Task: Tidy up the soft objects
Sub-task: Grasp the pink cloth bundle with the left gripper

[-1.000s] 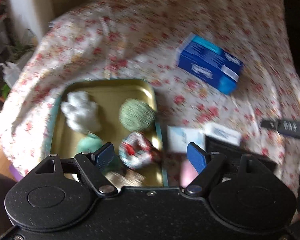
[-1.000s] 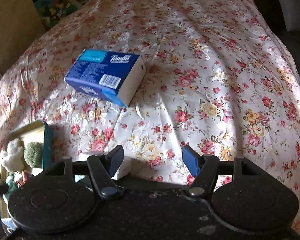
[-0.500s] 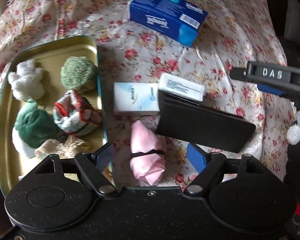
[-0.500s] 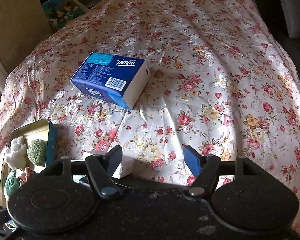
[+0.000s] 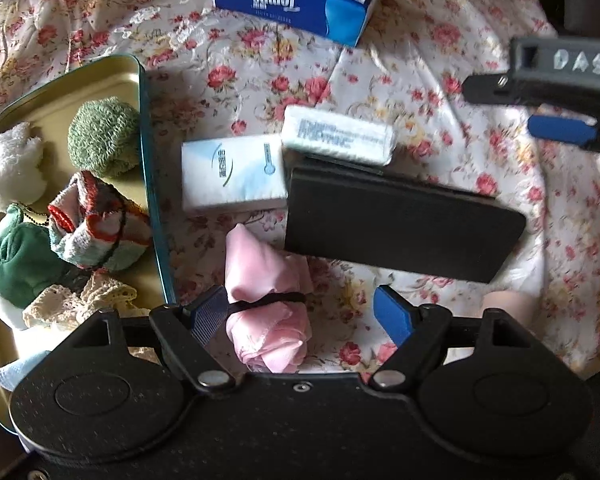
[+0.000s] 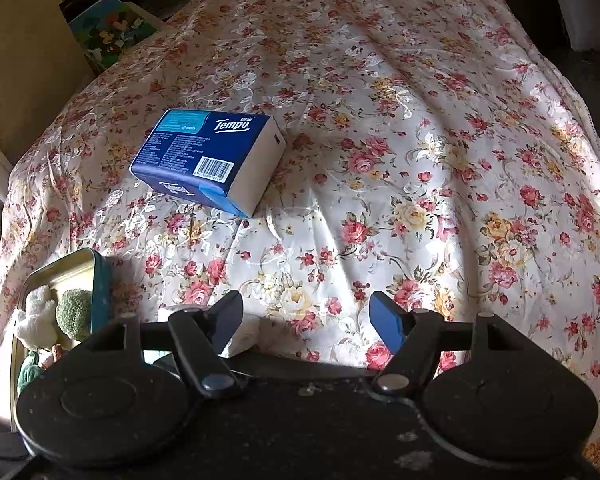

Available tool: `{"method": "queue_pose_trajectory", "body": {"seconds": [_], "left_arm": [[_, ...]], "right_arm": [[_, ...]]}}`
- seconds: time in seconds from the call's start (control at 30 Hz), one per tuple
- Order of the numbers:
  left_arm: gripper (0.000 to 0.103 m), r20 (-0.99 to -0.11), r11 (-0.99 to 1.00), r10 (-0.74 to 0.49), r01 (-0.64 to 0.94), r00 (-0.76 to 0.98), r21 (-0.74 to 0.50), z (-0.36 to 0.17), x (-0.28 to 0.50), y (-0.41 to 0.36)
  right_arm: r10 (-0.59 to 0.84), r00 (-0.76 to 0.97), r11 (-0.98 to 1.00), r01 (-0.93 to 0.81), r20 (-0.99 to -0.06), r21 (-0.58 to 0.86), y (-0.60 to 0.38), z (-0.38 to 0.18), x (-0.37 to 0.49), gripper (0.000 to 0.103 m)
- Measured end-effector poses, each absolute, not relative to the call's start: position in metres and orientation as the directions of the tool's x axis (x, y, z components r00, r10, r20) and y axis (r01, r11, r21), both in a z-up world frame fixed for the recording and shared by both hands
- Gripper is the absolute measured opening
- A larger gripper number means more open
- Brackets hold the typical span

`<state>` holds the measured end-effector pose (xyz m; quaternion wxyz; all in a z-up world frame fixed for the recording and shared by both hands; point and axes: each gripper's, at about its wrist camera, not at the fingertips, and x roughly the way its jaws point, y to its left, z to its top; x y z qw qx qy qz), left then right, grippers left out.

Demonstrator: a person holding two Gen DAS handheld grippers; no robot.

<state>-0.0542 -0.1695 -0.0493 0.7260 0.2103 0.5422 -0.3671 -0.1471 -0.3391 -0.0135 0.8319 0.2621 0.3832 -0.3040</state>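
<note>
Pink cloth (image 5: 266,300) | left tongs (image 5: 302,312) released, straddling it | right tongs (image 6: 306,320) released | clench at band, lift into tin (image 5: 146,184)

Sunlight glares bright off my floral bedspread (image 6: 380,184), washing out its right side, while the edges fall dim. Fisheye bends both views. My right claw's arm (image 5: 556,68) and the tissue pack (image 5: 336,136) look blurred
</note>
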Motion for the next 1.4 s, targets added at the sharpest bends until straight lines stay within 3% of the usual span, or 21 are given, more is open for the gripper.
{"method": "queue_pose_trajectory", "body": {"seconds": [1.0, 1.1, 1.27, 1.4], "left_arm": [[0.073, -0.968, 0.661, -0.235, 0.745, 0.093, -0.089, -0.087, -0.054, -0.180], [0.069, -0.967, 0.663, -0.234, 0.744, 0.098, -0.084, -0.082, -0.051, -0.179], [0.047, -0.964, 0.665, -0.240, 0.743, 0.117, -0.075, -0.077, -0.050, -0.178], [0.045, -0.962, 0.663, -0.265, 0.737, 0.072, -0.128, -0.071, -0.058, -0.171]], "right_arm": [[-0.294, 0.507, 0.700, 0.691, -0.811, 0.178, -0.333, -0.018, -0.143, 0.071], [-0.293, 0.504, 0.704, 0.689, -0.813, 0.174, -0.333, -0.019, -0.142, 0.071], [-0.292, 0.497, 0.708, 0.687, -0.817, 0.165, -0.334, -0.022, -0.141, 0.071], [-0.291, 0.490, 0.712, 0.685, -0.821, 0.156, -0.334, -0.025, -0.139, 0.071]]}}
